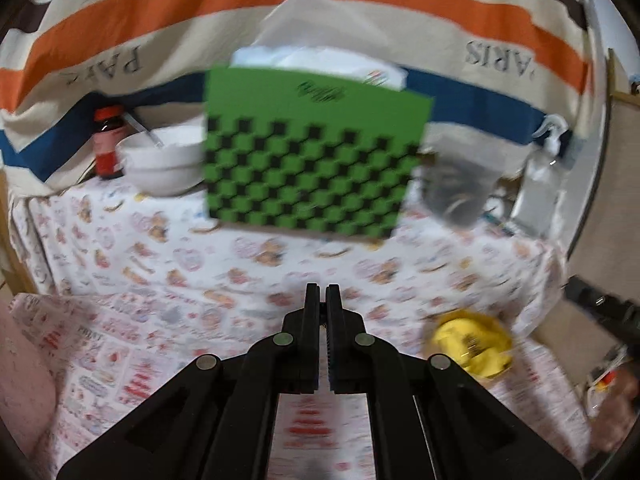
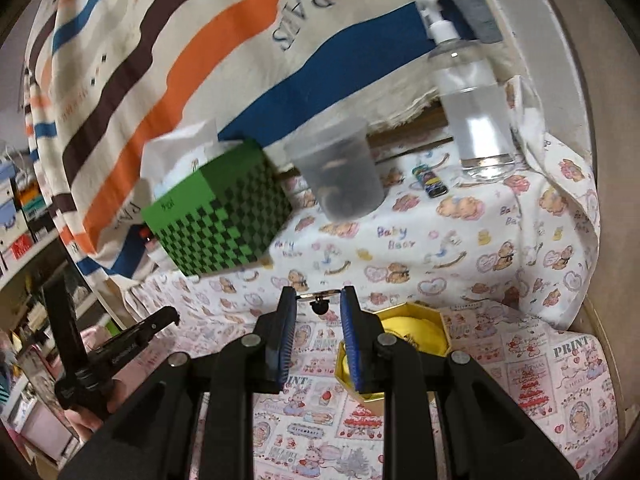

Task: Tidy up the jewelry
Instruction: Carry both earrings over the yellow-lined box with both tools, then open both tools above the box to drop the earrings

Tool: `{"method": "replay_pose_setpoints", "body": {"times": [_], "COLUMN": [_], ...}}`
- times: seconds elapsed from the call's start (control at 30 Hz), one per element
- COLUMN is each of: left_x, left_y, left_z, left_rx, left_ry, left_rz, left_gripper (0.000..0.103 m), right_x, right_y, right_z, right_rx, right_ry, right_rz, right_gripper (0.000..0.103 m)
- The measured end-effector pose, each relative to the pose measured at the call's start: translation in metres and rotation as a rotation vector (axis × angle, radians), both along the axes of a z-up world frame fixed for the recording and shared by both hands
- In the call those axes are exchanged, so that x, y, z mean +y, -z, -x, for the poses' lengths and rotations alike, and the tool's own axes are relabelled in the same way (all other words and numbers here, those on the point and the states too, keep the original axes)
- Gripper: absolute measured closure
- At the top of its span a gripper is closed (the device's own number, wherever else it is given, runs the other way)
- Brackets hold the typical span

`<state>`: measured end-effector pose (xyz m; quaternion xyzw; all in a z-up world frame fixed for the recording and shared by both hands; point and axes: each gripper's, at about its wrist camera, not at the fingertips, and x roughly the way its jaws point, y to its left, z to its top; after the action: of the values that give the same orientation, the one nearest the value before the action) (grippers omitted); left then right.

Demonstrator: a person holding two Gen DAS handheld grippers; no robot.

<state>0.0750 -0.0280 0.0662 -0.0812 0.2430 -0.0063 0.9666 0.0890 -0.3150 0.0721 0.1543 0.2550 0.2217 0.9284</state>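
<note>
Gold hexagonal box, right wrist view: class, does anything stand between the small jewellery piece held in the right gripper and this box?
Nothing visible does. The right gripper holds the jewellery piece across its tips, and the gold box lies on the cloth to its right, yellow inside showing. Only the gripper's own finger overlaps it.

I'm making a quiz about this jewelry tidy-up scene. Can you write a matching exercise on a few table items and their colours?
Things:
1. tissue box
2. pump bottle
3. hexagonal jewelry box
4. stacked bowls

Colours:
A. white
B. yellow inside, gold rim
C. green with black checks
D. clear

Pairs: 1-C, 2-D, 3-B, 4-A
</note>
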Motion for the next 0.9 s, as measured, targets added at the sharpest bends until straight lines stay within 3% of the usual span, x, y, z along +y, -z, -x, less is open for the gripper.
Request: {"method": "replay_pose_setpoints", "body": {"times": [0.13, 0.3, 0.5, 0.77, 0.9], "left_x": [-0.042, -0.085, -0.125, -0.140, -0.140], "left_y": [-0.018, -0.023, 0.008, 0.047, 0.055], "left_z": [-0.003, -0.013, -0.038, -0.064, -0.069], "left_rx": [-0.020, 0.005, 0.128, 0.249, 0.269], "left_ry": [0.043, 0.145, 0.270, 0.318, 0.305], "left_rz": [-0.067, -0.010, 0.057, 0.145, 0.139], "left_gripper": [0.101, 0.101, 0.101, 0.101, 0.101], "right_x": [-0.016, -0.028, -0.025, -0.029, -0.030], "right_y": [0.006, 0.018, 0.031, 0.056, 0.063], "right_z": [-0.013, -0.028, -0.040, -0.058, -0.063], "right_rx": [0.048, 0.108, 0.163, 0.266, 0.290], "right_ry": [0.012, 0.016, -0.022, -0.046, -0.041], "right_rz": [-0.045, -0.060, -0.026, -0.051, -0.052], "right_gripper": [0.082, 0.082, 0.082, 0.082, 0.082]}}
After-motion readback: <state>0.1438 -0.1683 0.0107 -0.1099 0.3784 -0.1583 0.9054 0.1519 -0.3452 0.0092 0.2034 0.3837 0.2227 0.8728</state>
